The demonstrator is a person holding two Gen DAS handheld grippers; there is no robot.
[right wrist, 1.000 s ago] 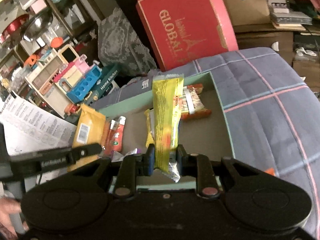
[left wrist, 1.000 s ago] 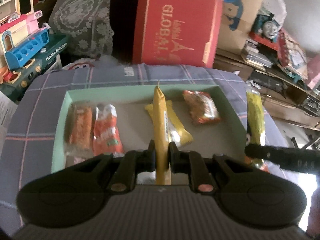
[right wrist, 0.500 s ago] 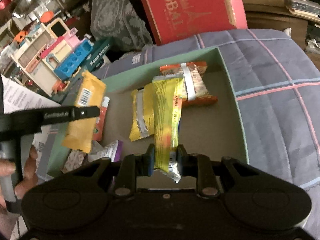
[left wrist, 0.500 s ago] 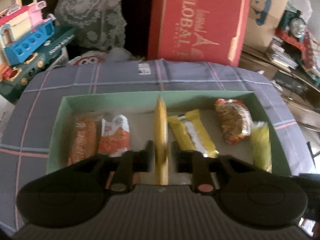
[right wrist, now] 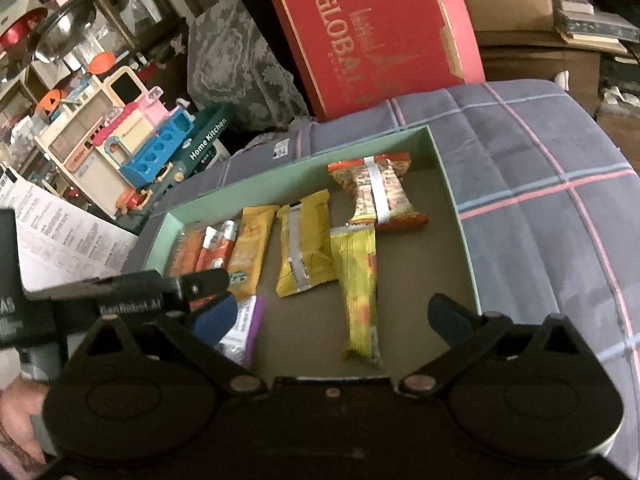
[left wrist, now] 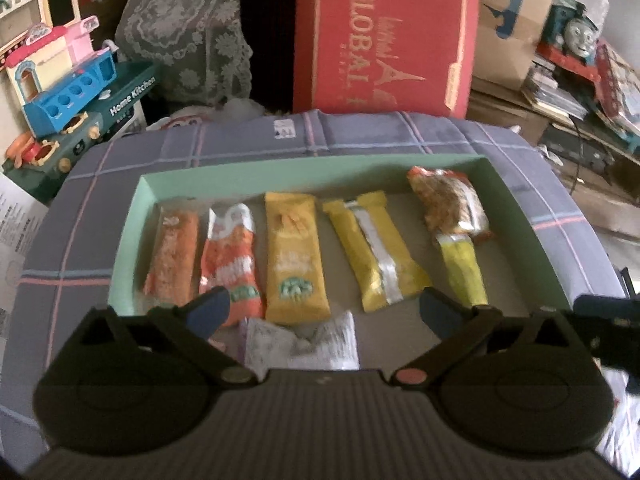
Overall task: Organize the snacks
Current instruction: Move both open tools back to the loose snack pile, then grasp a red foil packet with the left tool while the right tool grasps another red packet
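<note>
My left claw [left wrist: 324,312] and my right claw [right wrist: 330,316] have both just swung wide open, and each one holds nothing. The snacks lie flat in the green box [left wrist: 224,178], just ahead of my claws. An orange-yellow pack [left wrist: 294,258] lies in front of my left claw. A long yellow bar [right wrist: 358,292] lies in front of my right claw. I think these packs are light, thin and crinkly, and a bit slippery. I would pinch one softly across its middle, so the snack inside does not break.
</note>
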